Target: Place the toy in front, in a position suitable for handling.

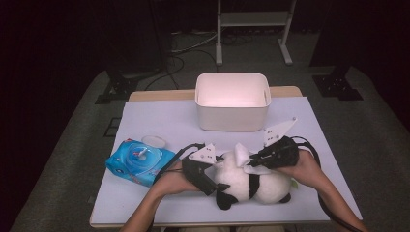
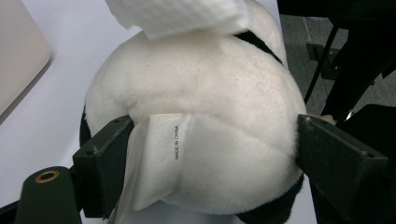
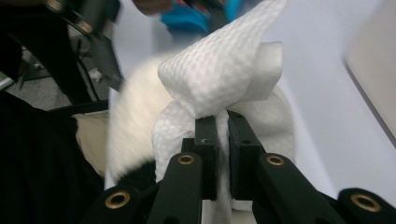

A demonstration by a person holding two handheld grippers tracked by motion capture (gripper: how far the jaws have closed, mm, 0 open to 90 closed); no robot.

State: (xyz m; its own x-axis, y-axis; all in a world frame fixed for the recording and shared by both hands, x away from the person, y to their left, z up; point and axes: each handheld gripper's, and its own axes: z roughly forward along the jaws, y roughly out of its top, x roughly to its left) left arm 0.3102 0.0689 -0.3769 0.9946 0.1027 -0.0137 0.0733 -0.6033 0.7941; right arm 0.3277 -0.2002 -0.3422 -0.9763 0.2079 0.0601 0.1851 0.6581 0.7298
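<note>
A plush panda (image 1: pixel 251 184) lies on its side on the white table cover. My left gripper (image 1: pixel 205 180) clamps it at one end: in the left gripper view both jaws press into the white plush body (image 2: pixel 205 130), with a sewn label (image 2: pixel 161 154) caught under one jaw. My right gripper (image 1: pixel 254 162) is shut on a white wet wipe (image 1: pixel 241 154) and holds it on top of the panda. In the right gripper view the crumpled wipe (image 3: pixel 219 79) bunches up from between the closed jaws, over the blurred plush (image 3: pixel 133 121).
A white empty tub (image 1: pixel 232 100) stands at the back middle of the table. A blue wet-wipe pack (image 1: pixel 139 162) lies to the left of my left hand, its round lid (image 1: pixel 153 141) just behind it. The table's front edge runs under the forearms.
</note>
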